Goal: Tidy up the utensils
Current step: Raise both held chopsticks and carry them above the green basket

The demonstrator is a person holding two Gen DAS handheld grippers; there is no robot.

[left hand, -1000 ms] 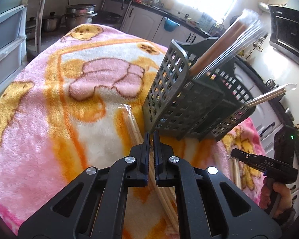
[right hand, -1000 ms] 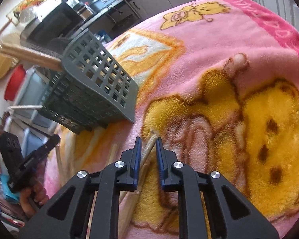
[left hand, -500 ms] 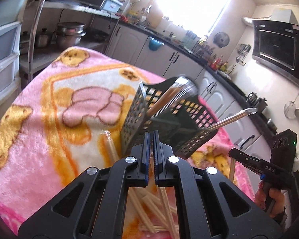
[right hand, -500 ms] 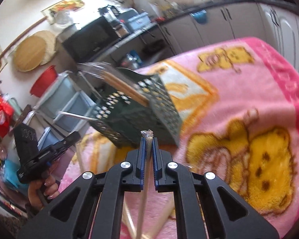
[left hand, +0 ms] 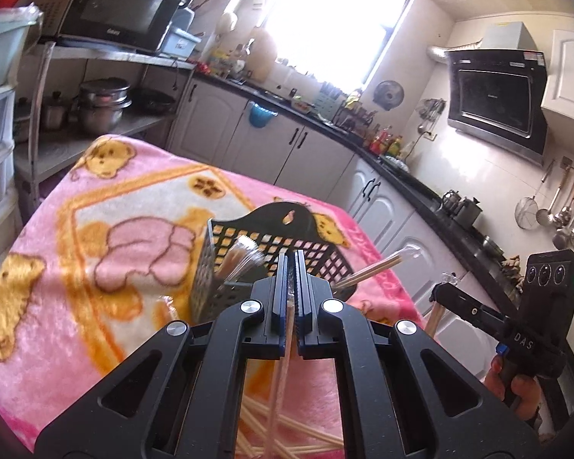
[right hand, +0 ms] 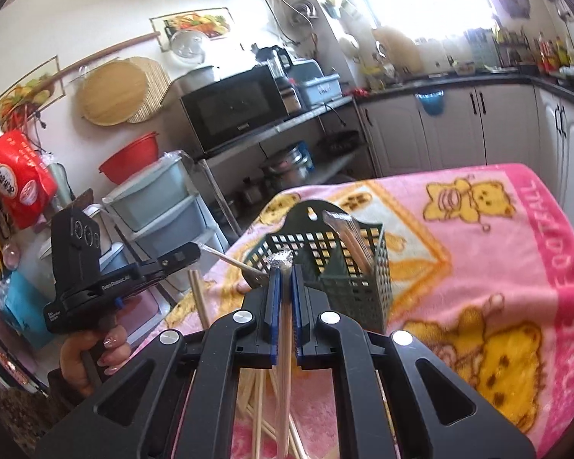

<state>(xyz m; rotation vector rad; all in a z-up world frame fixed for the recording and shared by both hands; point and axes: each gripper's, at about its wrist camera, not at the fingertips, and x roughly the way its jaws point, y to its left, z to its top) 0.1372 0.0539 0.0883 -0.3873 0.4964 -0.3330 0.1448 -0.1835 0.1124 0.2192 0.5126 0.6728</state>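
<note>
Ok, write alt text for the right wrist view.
The right gripper is shut on a plastic-wrapped chopstick pair, raised before a dark green slotted utensil basket on a pink teddy-bear blanket. More wrapped chopsticks stand inside.

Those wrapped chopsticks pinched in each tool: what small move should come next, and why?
Probably carry the left tool forward over the basket and tip its chopsticks in. Both tools are shut on wrapped pairs that hang in the air above the blanket; the right tool could follow with its own pair. The basket already holds other wrapped pairs, and more lie loose below.
</note>
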